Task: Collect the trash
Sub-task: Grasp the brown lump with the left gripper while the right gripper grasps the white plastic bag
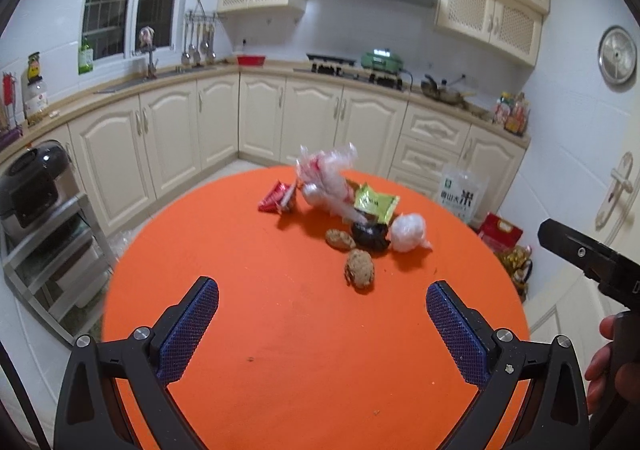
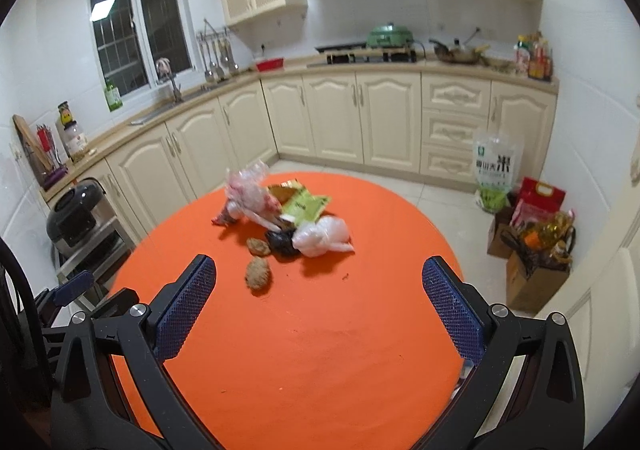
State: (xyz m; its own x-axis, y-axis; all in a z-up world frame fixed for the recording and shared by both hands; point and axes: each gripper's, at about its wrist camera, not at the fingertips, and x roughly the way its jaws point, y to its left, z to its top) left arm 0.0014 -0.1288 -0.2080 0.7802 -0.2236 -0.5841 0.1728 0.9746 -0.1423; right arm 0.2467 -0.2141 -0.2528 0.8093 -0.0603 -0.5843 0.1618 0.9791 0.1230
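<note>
Dim, soft-focus, fisheye-warped edges

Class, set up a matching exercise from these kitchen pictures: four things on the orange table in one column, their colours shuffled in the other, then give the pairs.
Things:
1. snack wrapper at the pile's left end
2. foil packet
3. crumpled bag
4. lump nearest the grippers

Colours:
A. brown
B. white
C. red
D. yellow-green

Pairs: 1-C, 2-D, 3-B, 4-A
</note>
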